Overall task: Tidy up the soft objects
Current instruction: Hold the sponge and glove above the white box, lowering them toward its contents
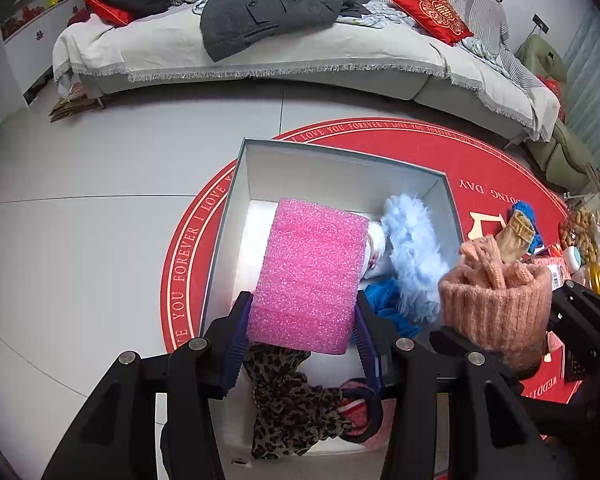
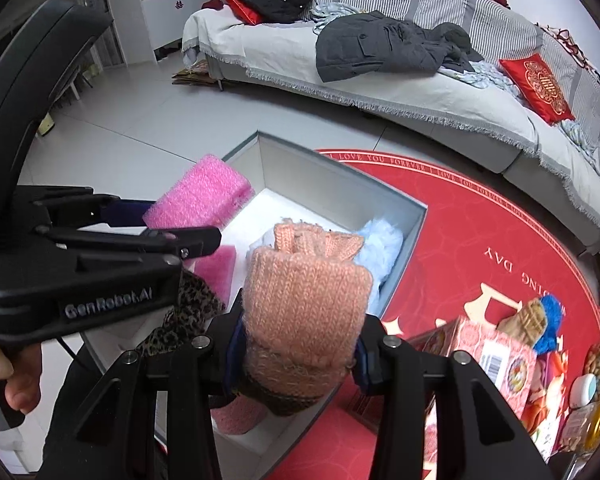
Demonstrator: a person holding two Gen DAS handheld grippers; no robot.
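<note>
Pink foam block (image 1: 312, 276) clamped in left hand-held gripper (image 1: 300, 320) over the open grey box (image 1: 236, 184); right hand-held gripper (image 2: 298, 354) grips peach knit hat (image 2: 304, 304) at box's 3 o'clock edge.

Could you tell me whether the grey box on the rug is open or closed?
Open. The grey box has no lid on it, and its white interior shows, with a fluffy blue item and leopard-print cloth inside.

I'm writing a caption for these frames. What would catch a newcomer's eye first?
A bright pink foam block clamped in the left hand-held gripper above an open grey box. Beside it, the right hand-held gripper grips a peach knitted hat. Underneath lies a red round rug.
</note>
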